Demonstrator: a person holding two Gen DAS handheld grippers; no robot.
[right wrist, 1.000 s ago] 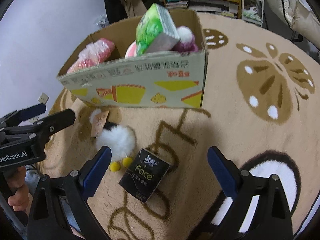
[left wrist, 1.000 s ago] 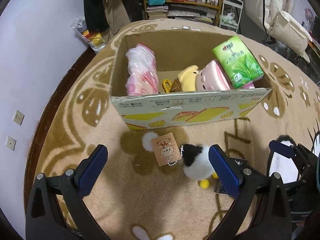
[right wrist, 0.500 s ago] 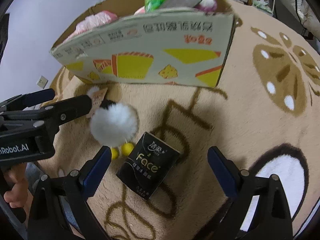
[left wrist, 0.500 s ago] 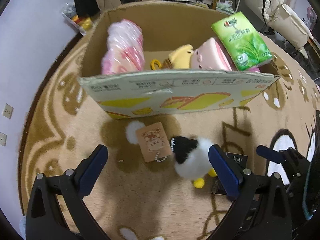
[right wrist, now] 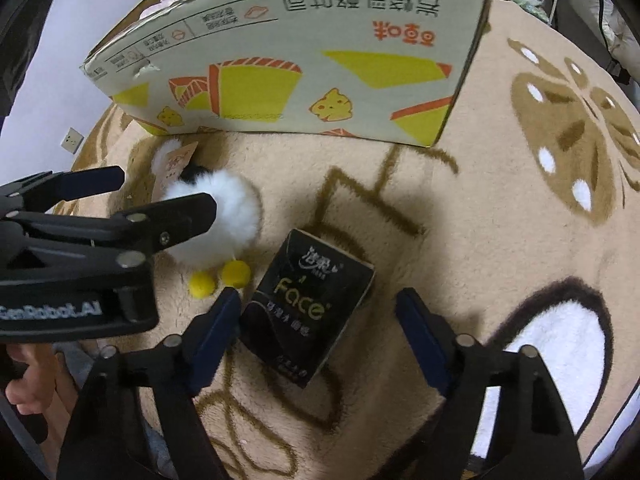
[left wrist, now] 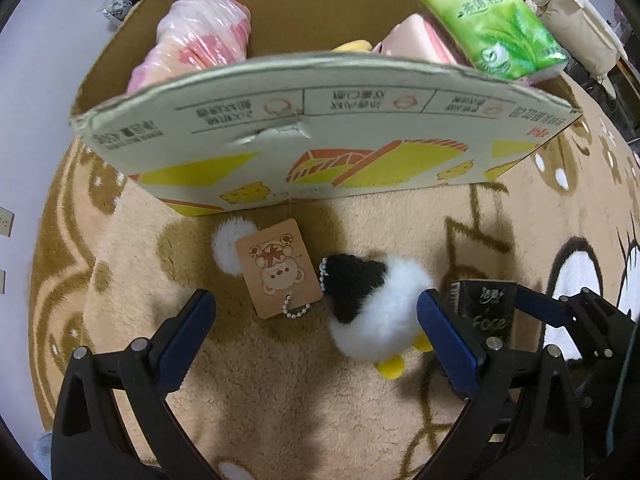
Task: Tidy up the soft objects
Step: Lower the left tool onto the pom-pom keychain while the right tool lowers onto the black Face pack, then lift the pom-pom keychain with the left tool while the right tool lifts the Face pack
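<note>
A black-and-white fluffy plush [left wrist: 372,312] with yellow feet and a brown bear tag [left wrist: 280,274] lies on the rug in front of the cardboard box [left wrist: 320,128]. My left gripper [left wrist: 316,332] is open low over the rug, its right finger touching the plush; it also shows in the right wrist view [right wrist: 160,196]. A black "Face" tissue pack [right wrist: 312,304] lies to the right of the plush. My right gripper [right wrist: 320,316] is open and straddles the pack. The box holds a pink bag [left wrist: 200,44], a green tissue pack [left wrist: 492,20] and pink and yellow soft items.
The beige patterned rug [right wrist: 500,200] covers the floor. A purple wall with sockets [left wrist: 6,222] stands at the left. A white plush ball [left wrist: 226,240] lies under the tag by the box's foot. Furniture and bedding stand beyond the box.
Both grippers have moved down and forward toward the rug. The plush now sits against my left gripper's right finger, and the black pack now lies between my right gripper's fingers.
</note>
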